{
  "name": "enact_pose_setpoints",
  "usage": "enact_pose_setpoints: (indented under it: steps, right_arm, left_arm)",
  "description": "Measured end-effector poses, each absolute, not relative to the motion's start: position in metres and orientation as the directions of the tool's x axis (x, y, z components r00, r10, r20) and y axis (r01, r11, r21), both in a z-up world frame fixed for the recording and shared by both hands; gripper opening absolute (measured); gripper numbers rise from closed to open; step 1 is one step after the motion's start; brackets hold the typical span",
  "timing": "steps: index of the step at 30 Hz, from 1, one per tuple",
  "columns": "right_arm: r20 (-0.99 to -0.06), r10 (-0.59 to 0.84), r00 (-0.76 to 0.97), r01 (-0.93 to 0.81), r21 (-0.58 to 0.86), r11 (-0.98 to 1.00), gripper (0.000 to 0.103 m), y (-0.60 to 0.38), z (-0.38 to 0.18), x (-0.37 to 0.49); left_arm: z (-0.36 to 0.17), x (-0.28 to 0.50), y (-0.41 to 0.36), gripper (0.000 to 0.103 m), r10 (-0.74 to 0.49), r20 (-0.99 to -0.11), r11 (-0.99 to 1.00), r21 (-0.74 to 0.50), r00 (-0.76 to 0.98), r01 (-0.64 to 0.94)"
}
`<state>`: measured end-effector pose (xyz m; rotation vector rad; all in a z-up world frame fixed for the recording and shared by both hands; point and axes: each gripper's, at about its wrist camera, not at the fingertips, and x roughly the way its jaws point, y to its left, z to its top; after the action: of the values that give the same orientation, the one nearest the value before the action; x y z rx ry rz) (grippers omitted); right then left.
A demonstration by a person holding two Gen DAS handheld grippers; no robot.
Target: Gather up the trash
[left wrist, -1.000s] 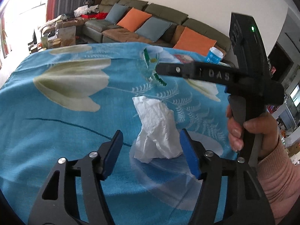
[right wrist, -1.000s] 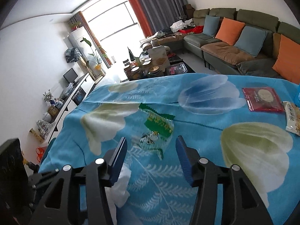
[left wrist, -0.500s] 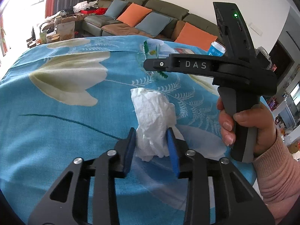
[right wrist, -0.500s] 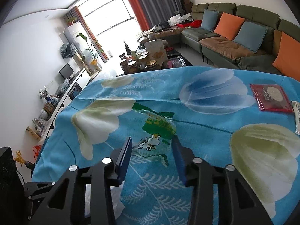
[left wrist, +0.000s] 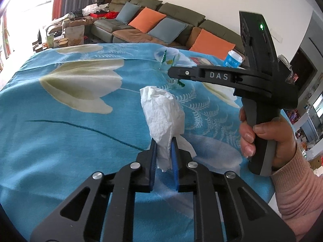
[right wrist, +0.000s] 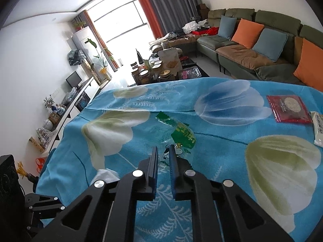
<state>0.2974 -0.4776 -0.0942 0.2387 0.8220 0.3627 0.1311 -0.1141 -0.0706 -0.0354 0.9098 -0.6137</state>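
My left gripper [left wrist: 164, 151] is shut on a crumpled white tissue [left wrist: 163, 113], which stands up from the blue flowered cloth [left wrist: 60, 141]. My right gripper [right wrist: 163, 157] is shut on the near end of a clear snack wrapper with green print and a cow picture [right wrist: 177, 135], low over the cloth. The wrapper also shows in the left wrist view [left wrist: 168, 60], behind the right gripper's black body [left wrist: 232, 76]. A corner of the tissue shows in the right wrist view [right wrist: 105, 174].
A red packet [right wrist: 288, 109] and a white packet [right wrist: 319, 129] lie at the cloth's right side. A blue-and-white cup [left wrist: 233, 59] stands at the far edge. A sofa with orange and blue cushions [right wrist: 252, 46] is behind the table.
Both grippers closed: the left one from wide open onto the tissue, the right one onto the wrapper's near end. The right gripper also moved forward to the wrapper.
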Motion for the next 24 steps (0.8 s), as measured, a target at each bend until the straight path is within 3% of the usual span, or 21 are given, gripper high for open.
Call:
enact_pose_setpoints:
  steps: [24]
  right_arm:
    - [-0.587,0.522,0.619,-0.274,0.461,0.844,0.007,-0.479,-0.082,0.253]
  left_arm:
    - [-0.054,0.109,-0.064,0.013,-0.454,-0.703,0.879,-0.254,0.547,0.403]
